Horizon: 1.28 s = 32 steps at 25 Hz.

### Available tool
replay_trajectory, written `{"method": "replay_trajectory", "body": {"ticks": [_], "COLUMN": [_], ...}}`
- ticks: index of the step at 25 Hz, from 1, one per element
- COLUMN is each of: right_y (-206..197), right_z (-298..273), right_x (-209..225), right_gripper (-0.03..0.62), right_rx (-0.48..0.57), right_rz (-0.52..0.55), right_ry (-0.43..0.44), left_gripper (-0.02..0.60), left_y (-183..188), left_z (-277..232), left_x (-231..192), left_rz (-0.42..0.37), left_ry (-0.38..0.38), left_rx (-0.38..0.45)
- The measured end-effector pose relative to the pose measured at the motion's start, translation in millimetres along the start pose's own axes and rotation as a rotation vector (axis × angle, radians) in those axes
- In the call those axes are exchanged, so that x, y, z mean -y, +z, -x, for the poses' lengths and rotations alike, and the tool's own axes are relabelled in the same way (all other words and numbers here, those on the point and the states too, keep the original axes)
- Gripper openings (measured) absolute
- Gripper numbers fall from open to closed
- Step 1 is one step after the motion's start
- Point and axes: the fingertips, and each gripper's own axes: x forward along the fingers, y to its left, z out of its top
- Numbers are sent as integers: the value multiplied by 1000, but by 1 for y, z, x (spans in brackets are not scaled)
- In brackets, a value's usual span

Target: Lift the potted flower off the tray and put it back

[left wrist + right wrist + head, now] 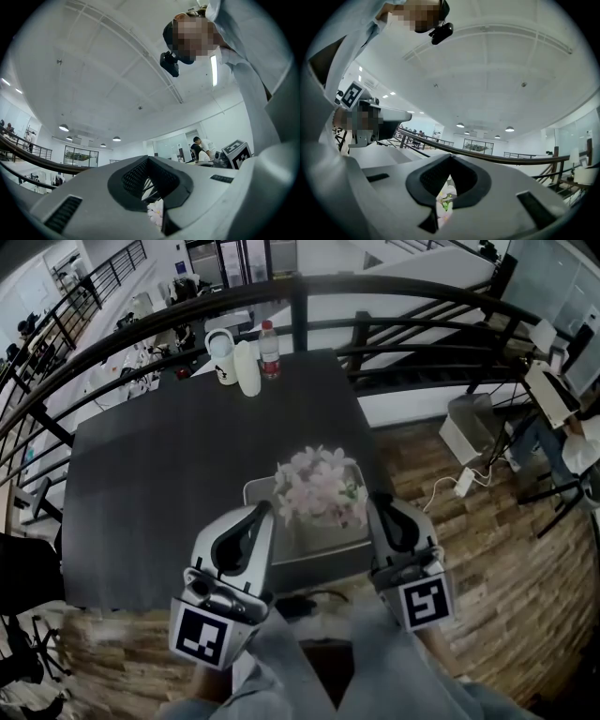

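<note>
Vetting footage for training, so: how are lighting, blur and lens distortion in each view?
Head view: dim, fisheye bows the railing; potted flower pale and soft against the dark table. Left gripper view: bright ceiling, glaring strip light, black corners. Right gripper view: evenly lit, same black corners, railing curved.

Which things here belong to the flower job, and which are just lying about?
Job: flower, tray, left claw, right claw.
Lying about: cup, white bottle, water bottle.
</note>
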Motion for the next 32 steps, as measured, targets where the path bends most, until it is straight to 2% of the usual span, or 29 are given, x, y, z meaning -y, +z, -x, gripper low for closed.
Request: {"method": "replay_trajectory", "body": {"ticks": [32], "right_y": [-11], "right_z": [-6], "right_x": [-4], "right_gripper": [2], "right_rx": [-43], "right_rz": [-19], "right_ry": [45], "left_gripper": [-2], "left_y": [-8], "left_z": [-2], "left_x": [-2], "left_rz": [1], "left_ry": [15], "left_rx": [-31]}}
